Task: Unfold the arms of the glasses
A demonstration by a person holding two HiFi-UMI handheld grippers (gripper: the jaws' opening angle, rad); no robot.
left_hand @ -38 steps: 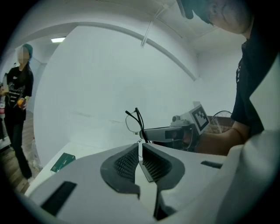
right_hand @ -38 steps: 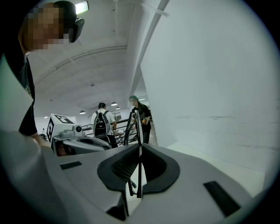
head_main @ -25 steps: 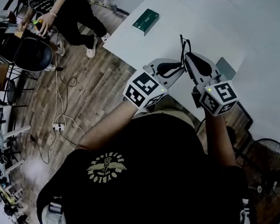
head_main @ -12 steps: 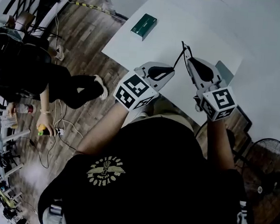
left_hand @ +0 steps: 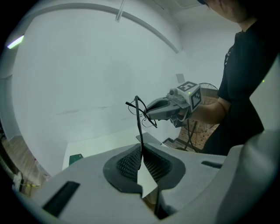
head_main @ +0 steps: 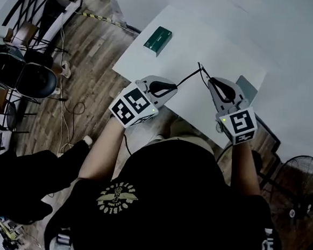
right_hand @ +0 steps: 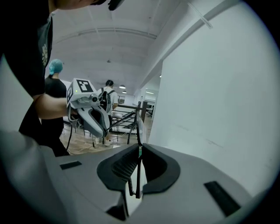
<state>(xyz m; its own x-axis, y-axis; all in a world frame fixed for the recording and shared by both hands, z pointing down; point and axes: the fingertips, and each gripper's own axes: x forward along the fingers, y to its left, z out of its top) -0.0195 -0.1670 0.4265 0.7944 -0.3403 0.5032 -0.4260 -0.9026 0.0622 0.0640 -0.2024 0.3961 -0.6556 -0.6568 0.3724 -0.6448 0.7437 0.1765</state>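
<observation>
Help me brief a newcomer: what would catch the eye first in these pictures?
The thin black glasses stand out first, held up over the near side of the white table. The left gripper and the right gripper each have their jaws shut on them, one at either end. After that comes the green box, lying alone near the table's left edge.

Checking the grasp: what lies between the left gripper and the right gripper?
The thin black wire-framed glasses span the gap, pinched by the left gripper and the right gripper; the head view shows this.
</observation>
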